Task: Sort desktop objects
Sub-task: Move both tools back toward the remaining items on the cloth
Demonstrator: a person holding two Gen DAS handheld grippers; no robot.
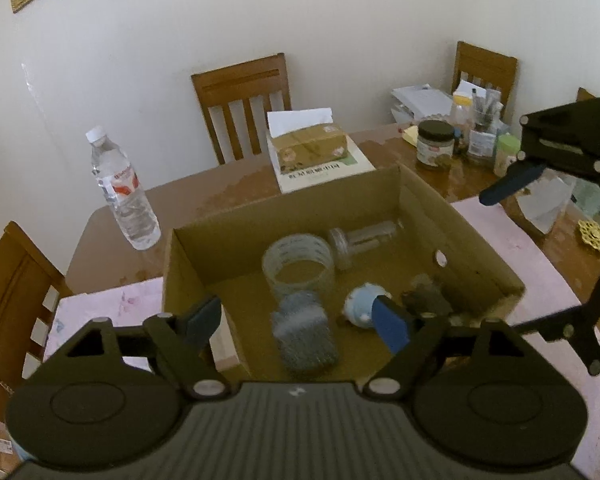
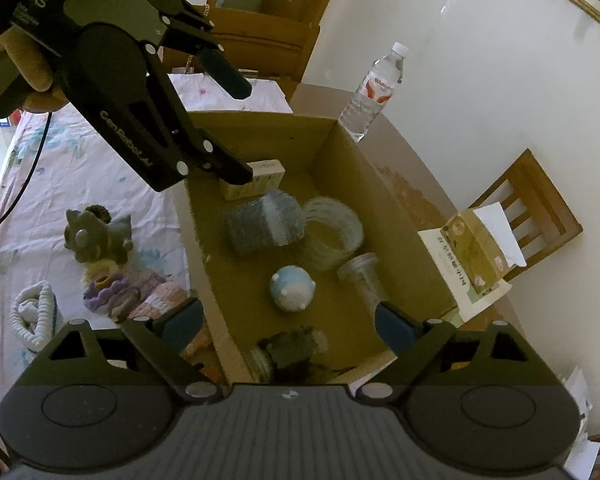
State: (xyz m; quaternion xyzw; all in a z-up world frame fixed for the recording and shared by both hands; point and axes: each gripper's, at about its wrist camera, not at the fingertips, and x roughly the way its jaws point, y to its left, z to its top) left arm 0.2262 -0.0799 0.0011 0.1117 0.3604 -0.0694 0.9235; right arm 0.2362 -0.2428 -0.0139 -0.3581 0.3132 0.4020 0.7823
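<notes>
On the left claw (image 2: 236, 132), seen from the right wrist, we read "DAS" on its black body and "Can.Robot.Ai", or something close to it, along one arm. The bottle (image 1: 124, 196) at the tabletop (image 1: 228, 196) edge carries a red and white label whose lettering we cannot make out, and the book (image 1: 320, 170) under the tissue box (image 1: 310, 146) shows a dark line of print too small for us to read. Inside the box (image 1: 428, 216) we see a tape roll (image 1: 298, 266), a clear tube (image 1: 360, 240), a blue-white ball (image 2: 292, 288), a grey mesh bundle (image 2: 264, 224), a small carton (image 2: 252, 180) half hidden behind the left claw's fingertip, and a dark fuzzy lump (image 2: 294, 350) we cannot identify, cut off by the right claw's (image 2: 288, 328) body. The mesh bundle is blurred in the left view. On the pink cloth (image 2: 80, 160) beside the box lie a grey toy (image 2: 96, 236), a purple knit piece (image 2: 112, 292) and a white coil (image 2: 34, 314), all soft-edged. A hand (image 2: 24, 76) grips the left claw at the upper left, mostly out of frame. Both claws tilt down over the box, released, their blue pads wide apart with nothing between them.
</notes>
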